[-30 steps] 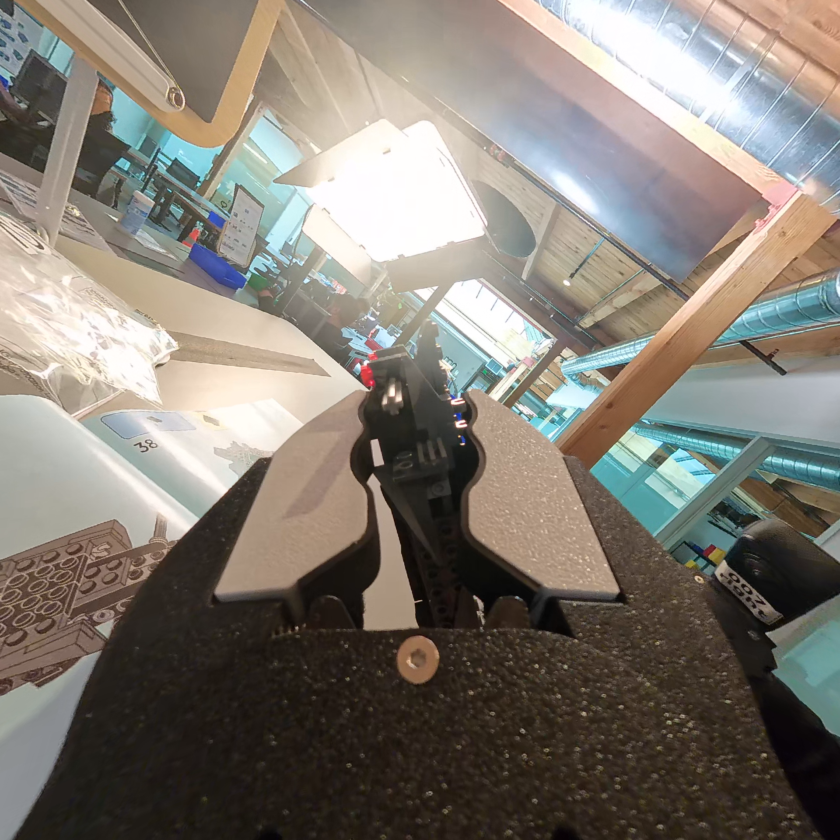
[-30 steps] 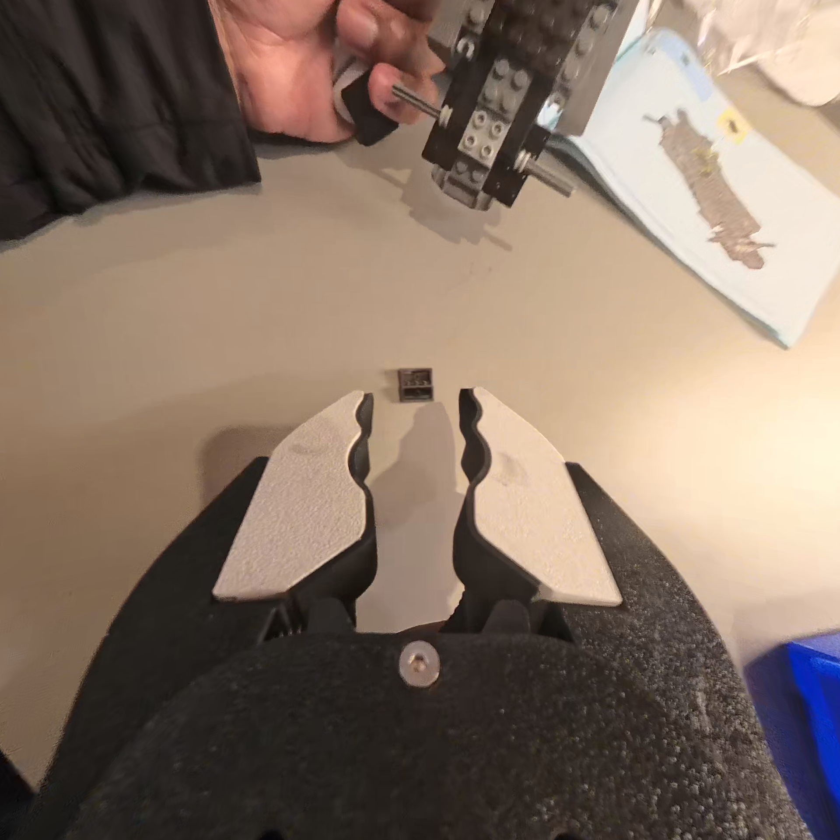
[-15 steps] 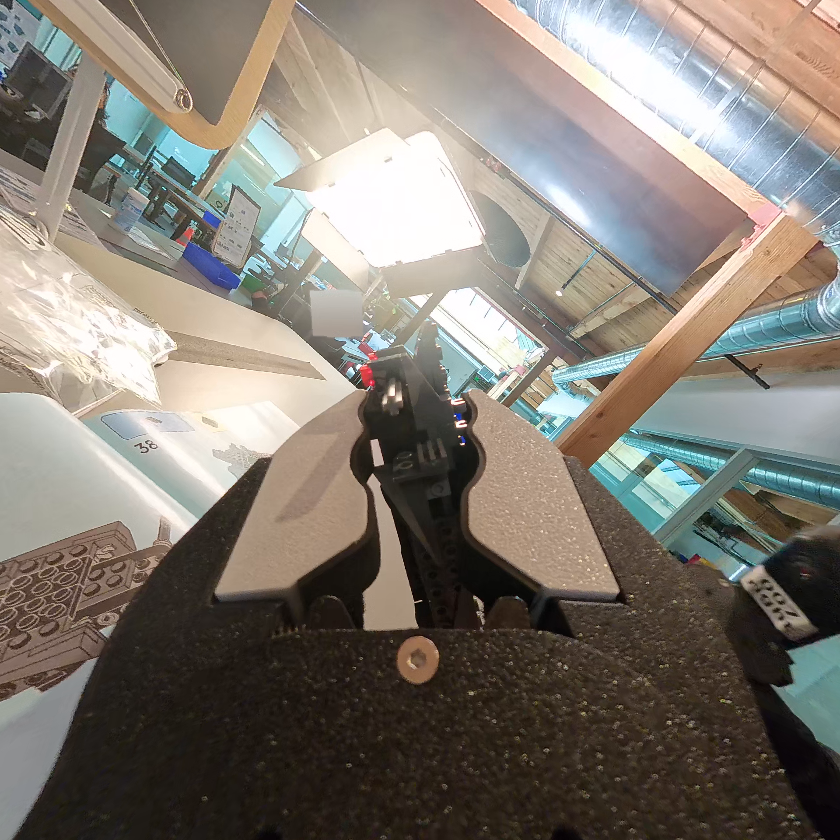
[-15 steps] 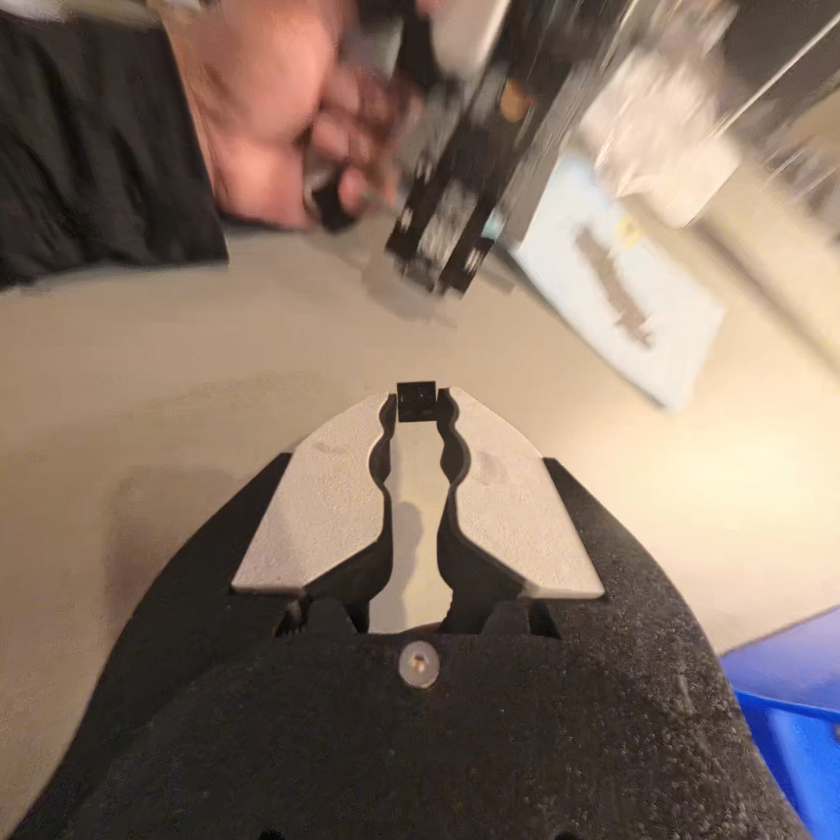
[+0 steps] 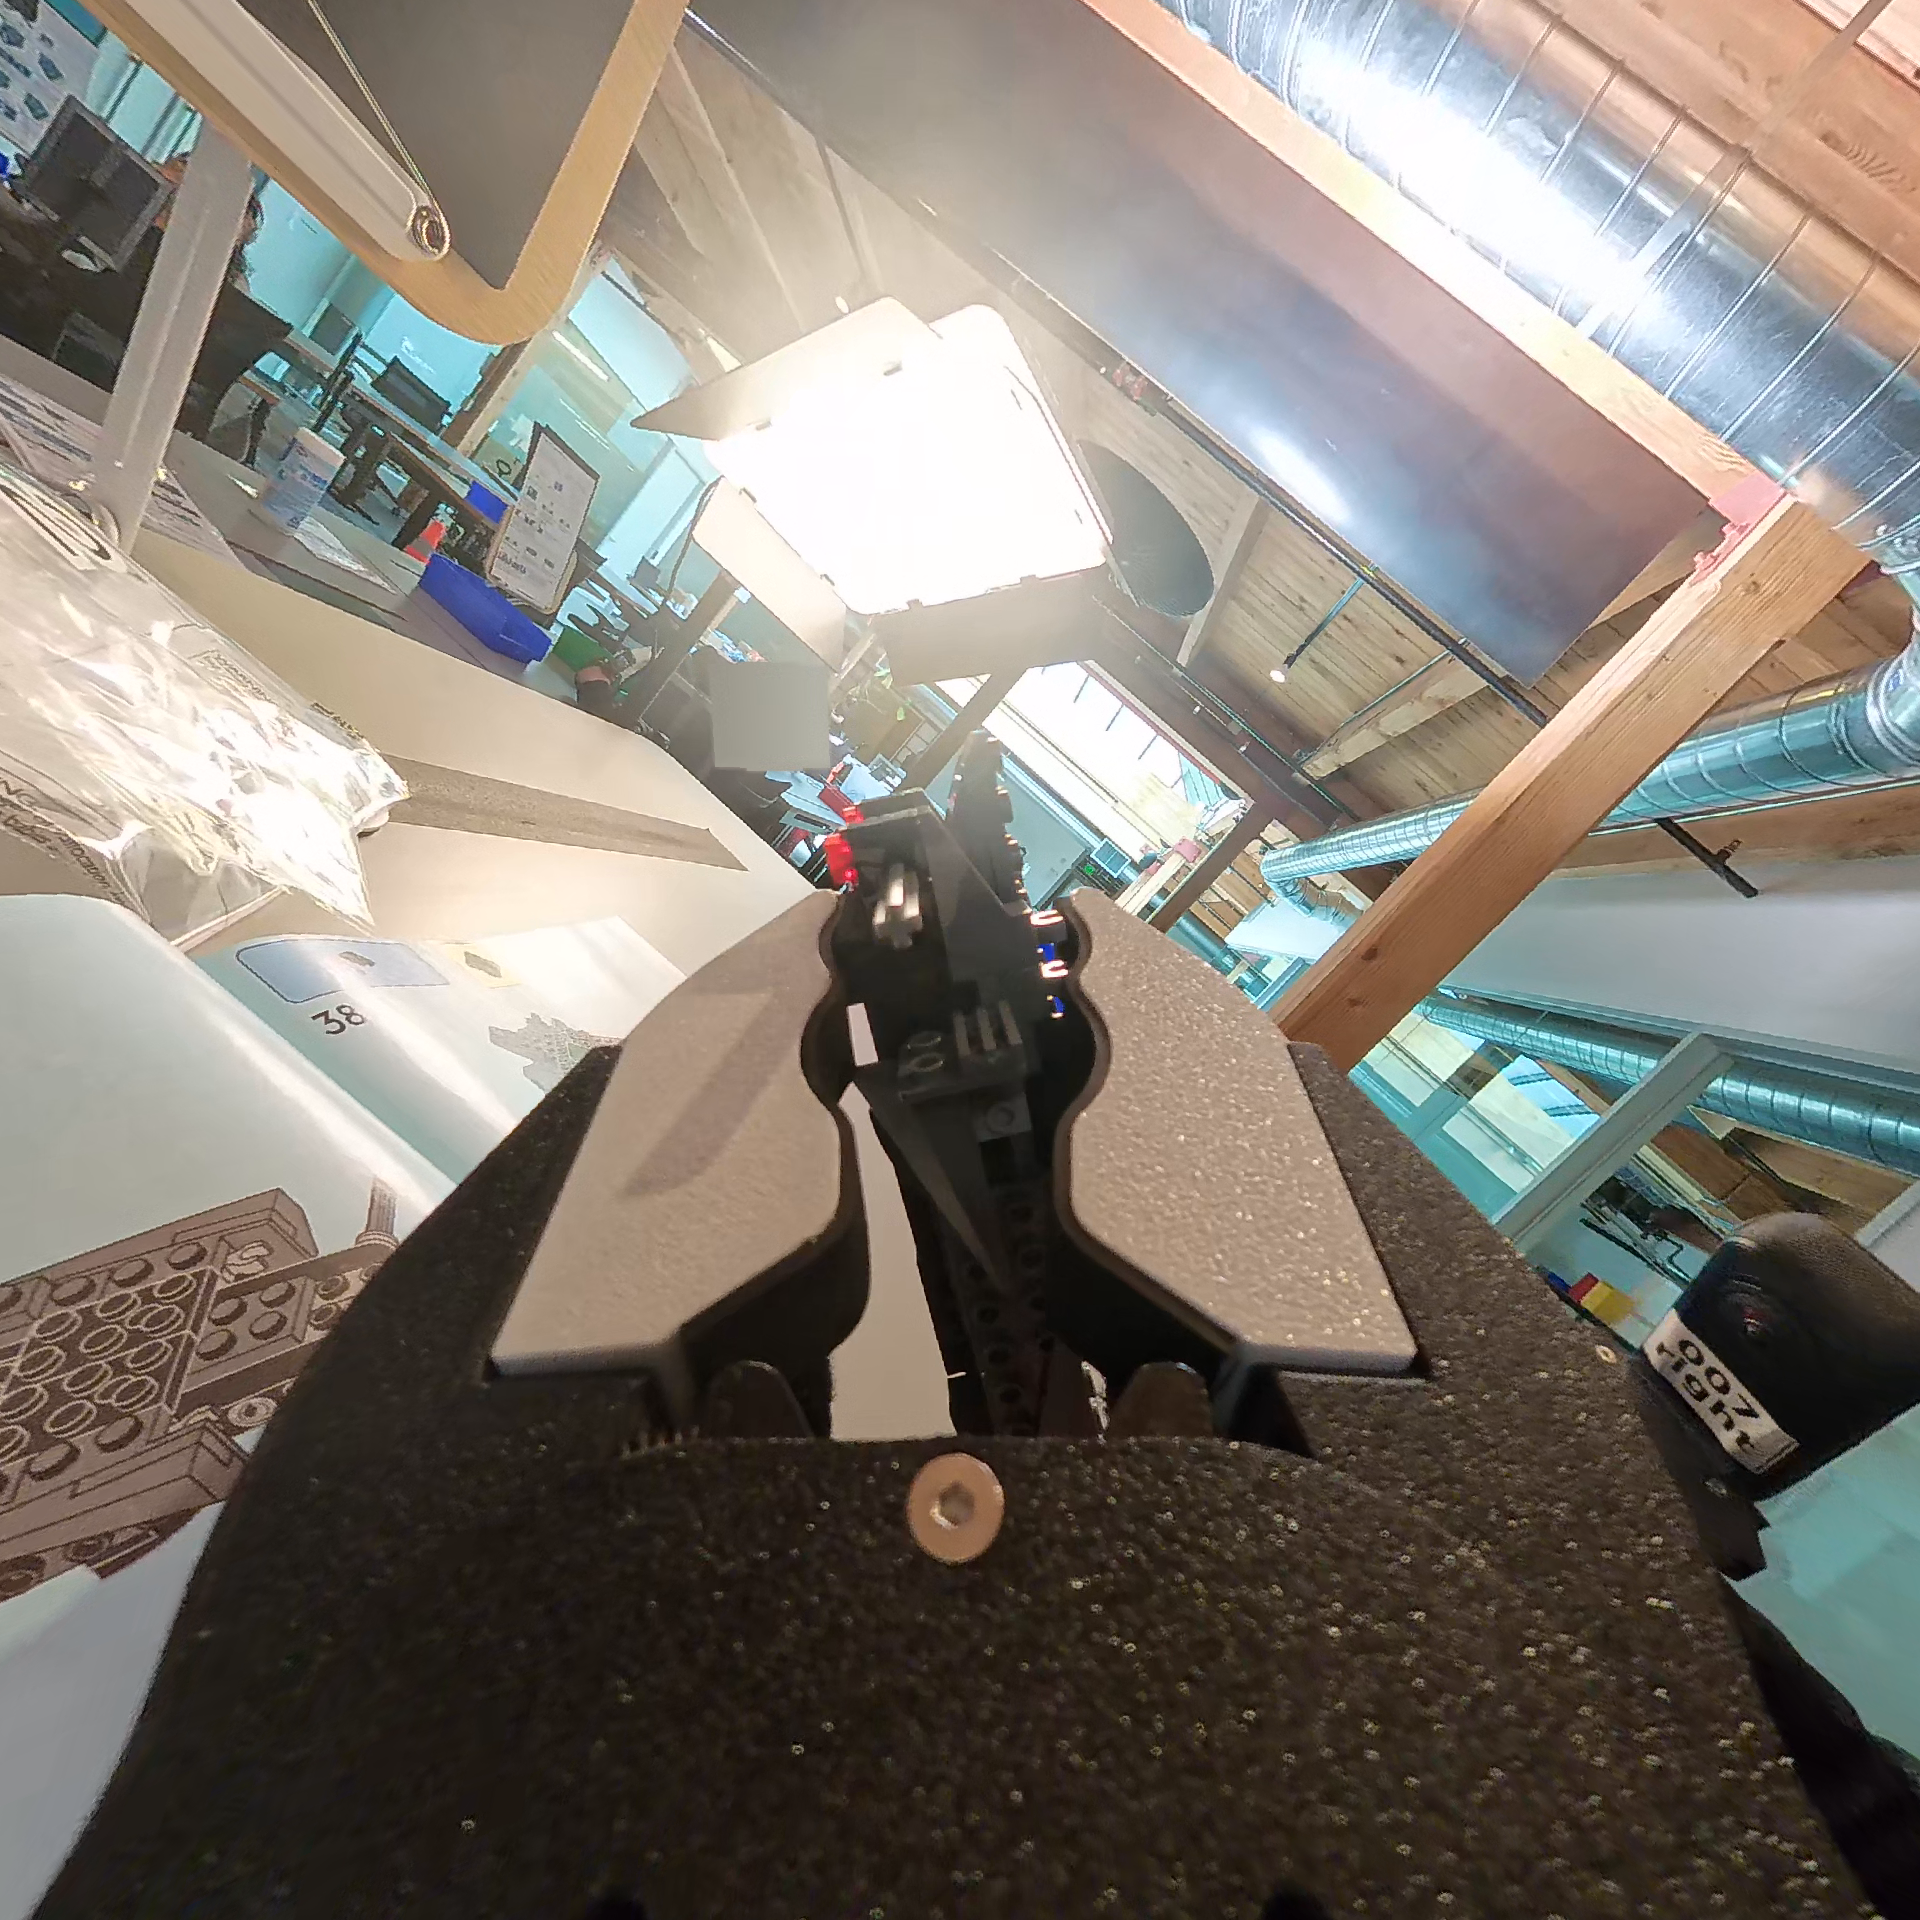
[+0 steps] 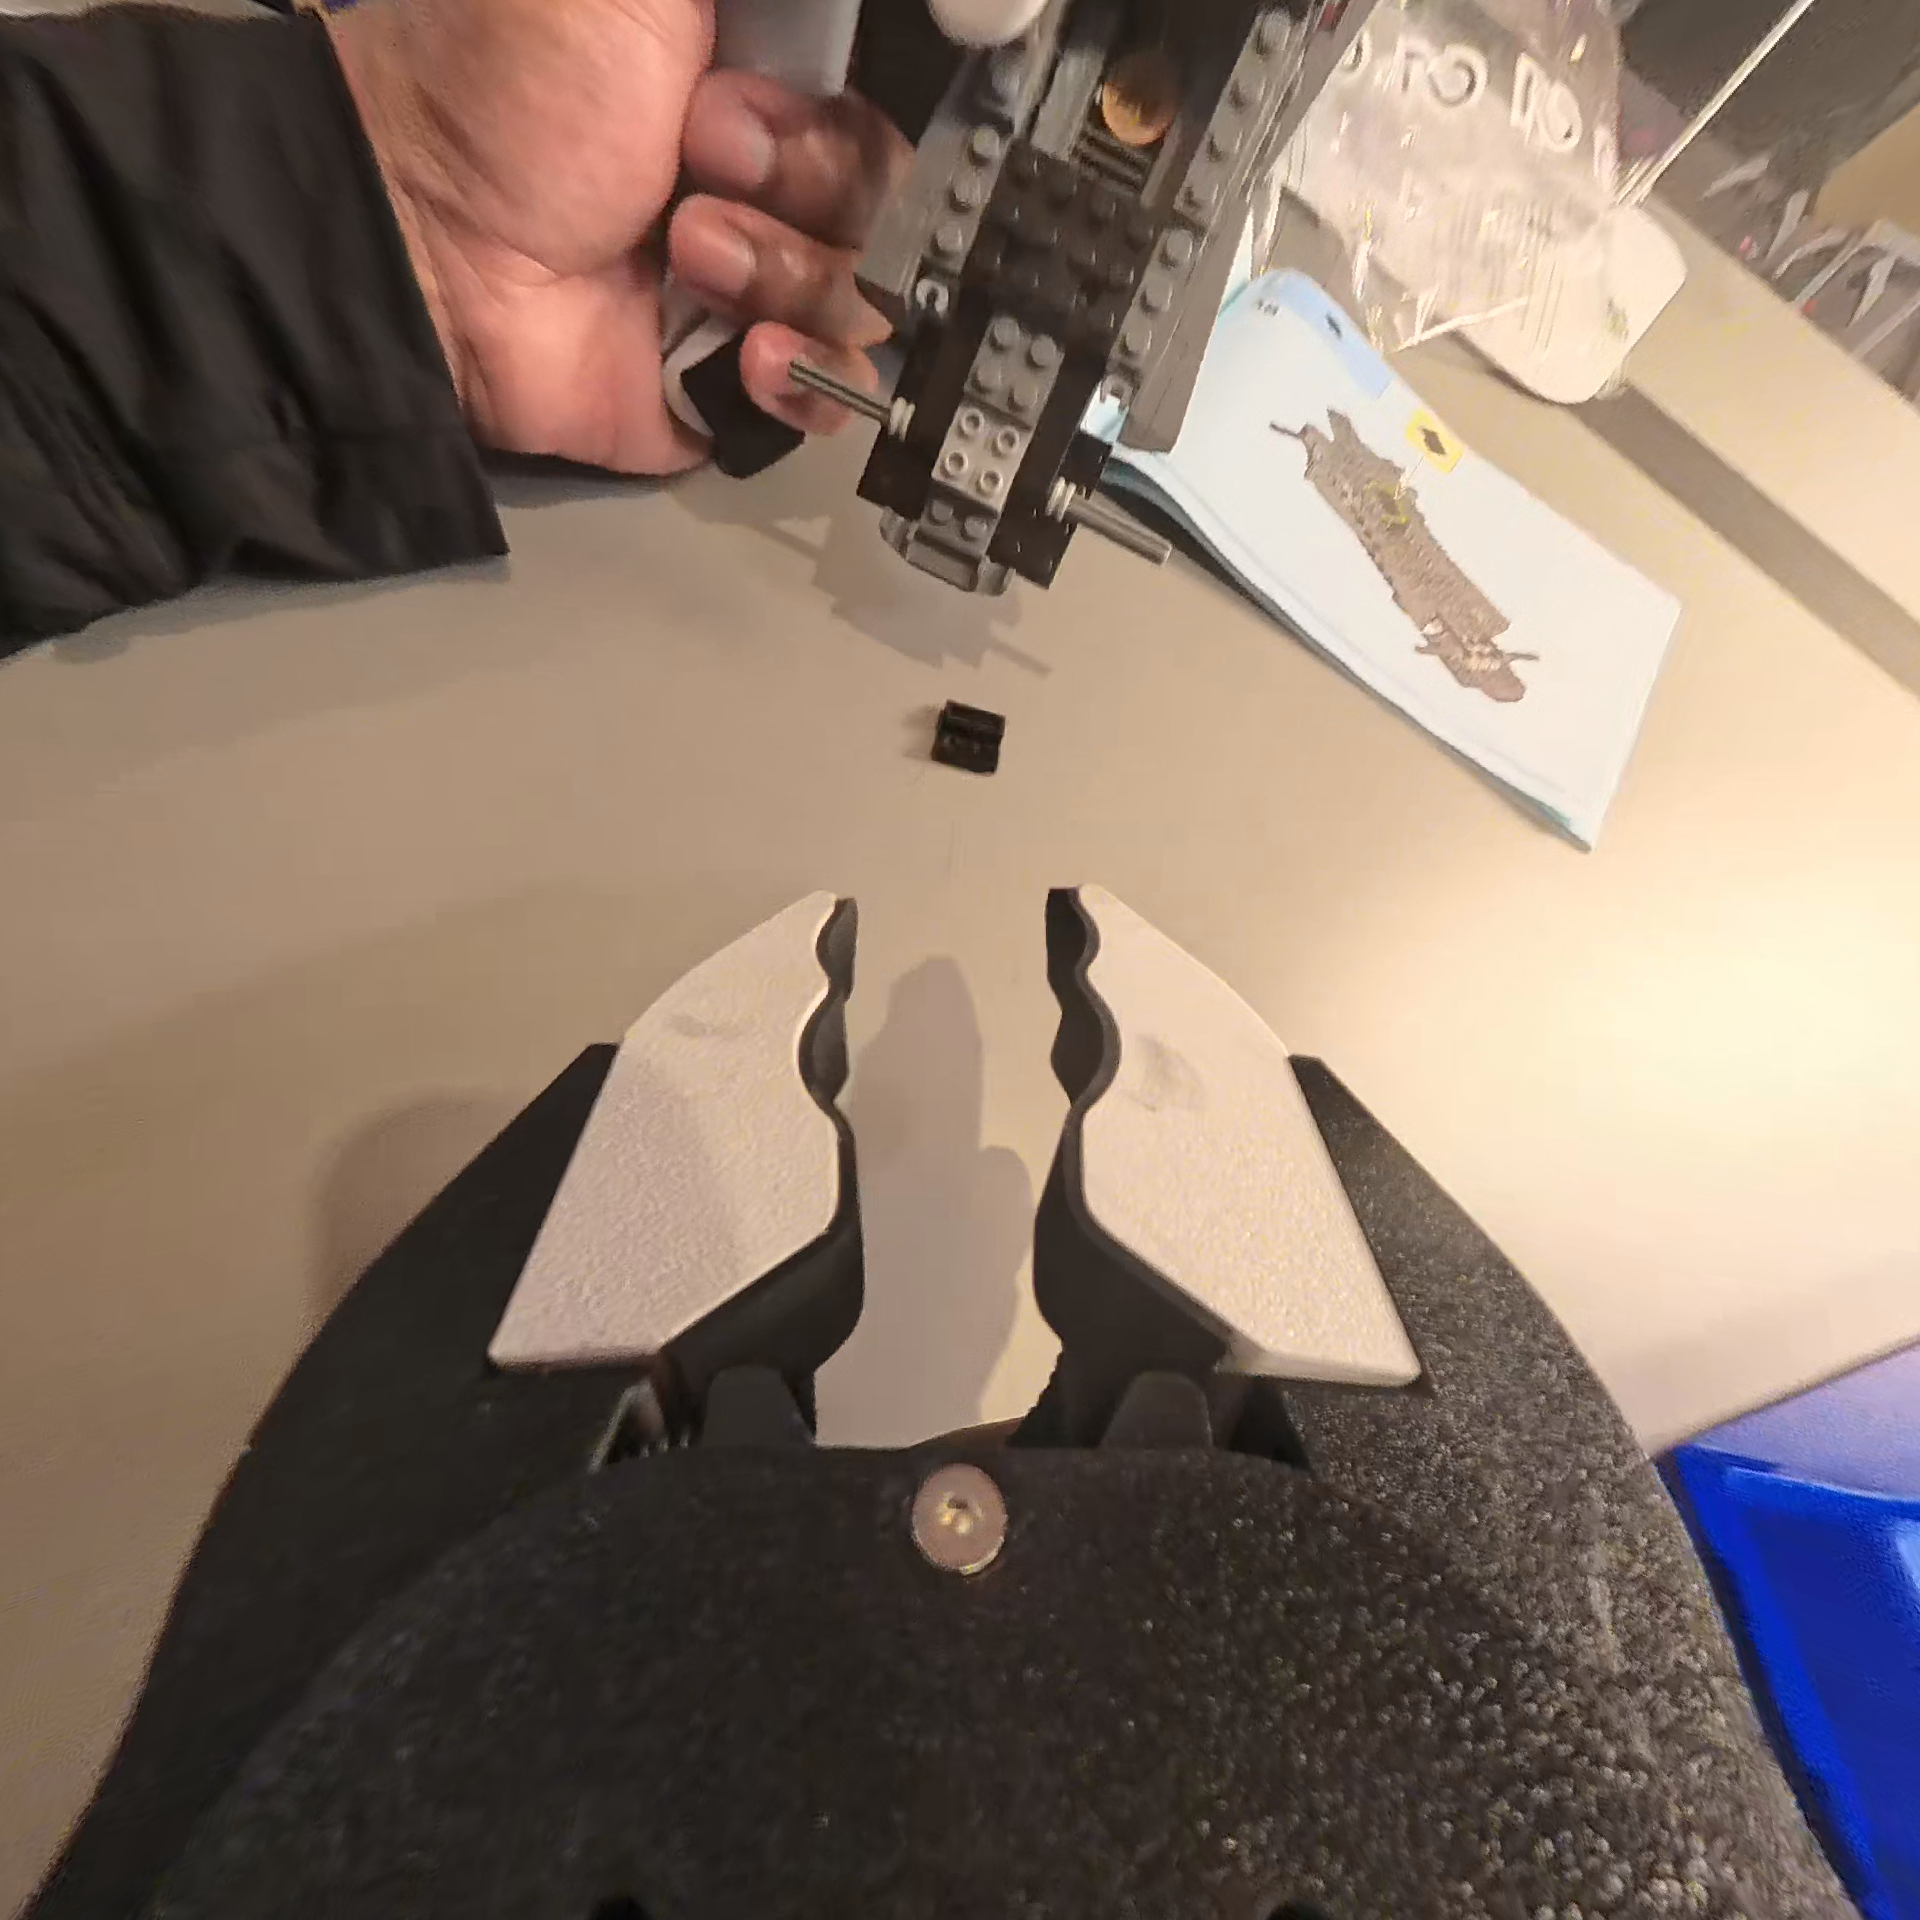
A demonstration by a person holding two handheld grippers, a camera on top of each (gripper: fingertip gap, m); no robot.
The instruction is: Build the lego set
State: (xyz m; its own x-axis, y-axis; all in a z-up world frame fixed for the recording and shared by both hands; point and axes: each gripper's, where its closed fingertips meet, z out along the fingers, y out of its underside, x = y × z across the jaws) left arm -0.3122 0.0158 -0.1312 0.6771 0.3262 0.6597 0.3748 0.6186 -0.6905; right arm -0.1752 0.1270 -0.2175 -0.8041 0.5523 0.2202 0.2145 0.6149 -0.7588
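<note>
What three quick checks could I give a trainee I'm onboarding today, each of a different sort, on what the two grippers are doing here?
1. True or false: the right gripper grips the small black brick.
2. The left gripper is shut on: A) a clear bag, B) the dark brick model, C) nothing.
3. Fill in: the instruction booklet lies to the ___ of the small black brick in the right wrist view.

Key: 1 false, it lies on the table ahead of open fingers; 2 B; 3 right.

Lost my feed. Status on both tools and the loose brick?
Left tool clamped on black brick model. Right tool open, empty. Small black brick on table ahead, path unobstructed.
</note>
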